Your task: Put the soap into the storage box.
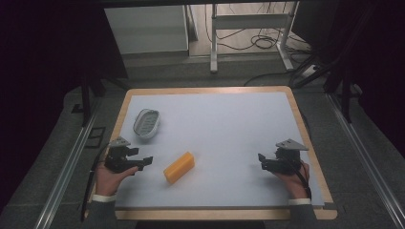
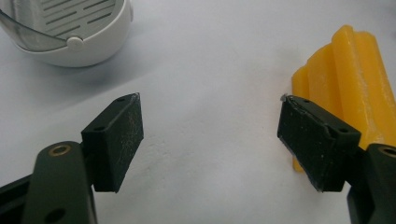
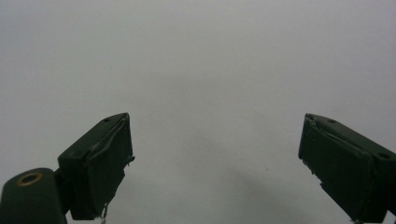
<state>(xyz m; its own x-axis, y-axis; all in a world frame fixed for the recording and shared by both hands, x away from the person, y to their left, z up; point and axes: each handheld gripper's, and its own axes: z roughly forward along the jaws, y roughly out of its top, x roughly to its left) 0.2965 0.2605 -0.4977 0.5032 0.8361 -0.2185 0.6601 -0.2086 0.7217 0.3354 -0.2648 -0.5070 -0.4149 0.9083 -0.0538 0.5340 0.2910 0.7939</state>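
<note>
While the left tongs [image 1: 141, 161] stand spread and empty on the pale surface [image 1: 229, 124], a white soap dish [image 1: 146, 122] waits beyond them and the yellow soap bar [image 1: 179, 167] lies just beside their tips, probably for grasping; the right tongs [image 1: 265, 160] rest spread, well apart.

Two grippers are at the table: the left gripper [image 1: 143, 161] and the right gripper [image 1: 262, 159], one in each of the person's two hands, each with two black jaws and one grey three-cornered plate on top. On the table [image 1: 229, 129] lie two loose things: one yellow ridged block [image 1: 179, 167] and one white oval dish [image 1: 146, 123] with a slotted insert. Beyond the table stands one white cabinet [image 1: 148, 28].
</note>
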